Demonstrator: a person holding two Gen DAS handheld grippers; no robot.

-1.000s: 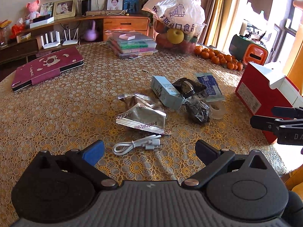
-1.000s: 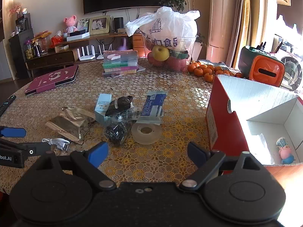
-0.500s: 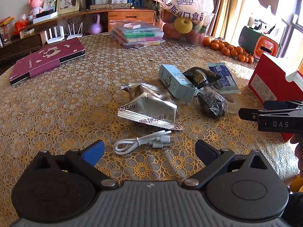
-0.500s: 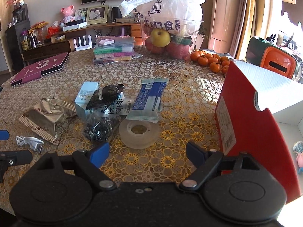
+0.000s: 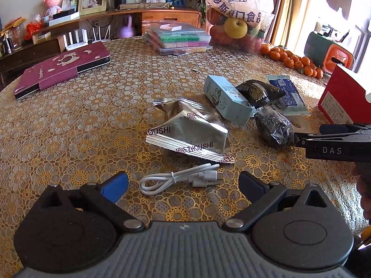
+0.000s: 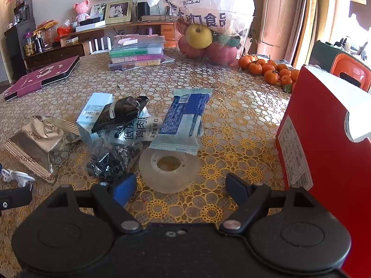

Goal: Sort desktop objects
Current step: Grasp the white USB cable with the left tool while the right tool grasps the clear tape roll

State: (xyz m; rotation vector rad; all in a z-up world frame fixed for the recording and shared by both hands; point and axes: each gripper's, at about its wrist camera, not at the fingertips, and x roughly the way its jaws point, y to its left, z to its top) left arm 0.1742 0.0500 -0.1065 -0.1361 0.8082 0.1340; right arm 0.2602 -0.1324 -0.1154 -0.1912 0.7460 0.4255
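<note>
A coiled white USB cable [image 5: 178,178] lies just ahead of my open left gripper [image 5: 183,185], between its fingers. Behind it rests a silver snack bag [image 5: 192,134], then a pale blue box [image 5: 226,99], a dark wrapper [image 5: 258,91] and a clear bag of black bits [image 5: 274,127]. My open right gripper [image 6: 179,187] hovers just short of a clear tape roll [image 6: 169,165], whose far edge sits under a blue packet [image 6: 183,120]. The bag of black bits [image 6: 109,162] is by its left finger. The right gripper appears at the right edge of the left wrist view [image 5: 334,143].
A red cardboard box [image 6: 324,162] with white flaps stands at the right. Farther back are tangerines [image 6: 269,69], a fruit bowl under a plastic bag [image 6: 208,23], stacked plastic cases [image 6: 136,51] and a maroon folder [image 5: 60,69]. The table [image 5: 69,120] has a gold lace cloth.
Both grippers have moved forward and lower toward the table. The cable now sits between the left fingers, and the tape roll is much closer to the right fingers. Nothing has been gripped.
</note>
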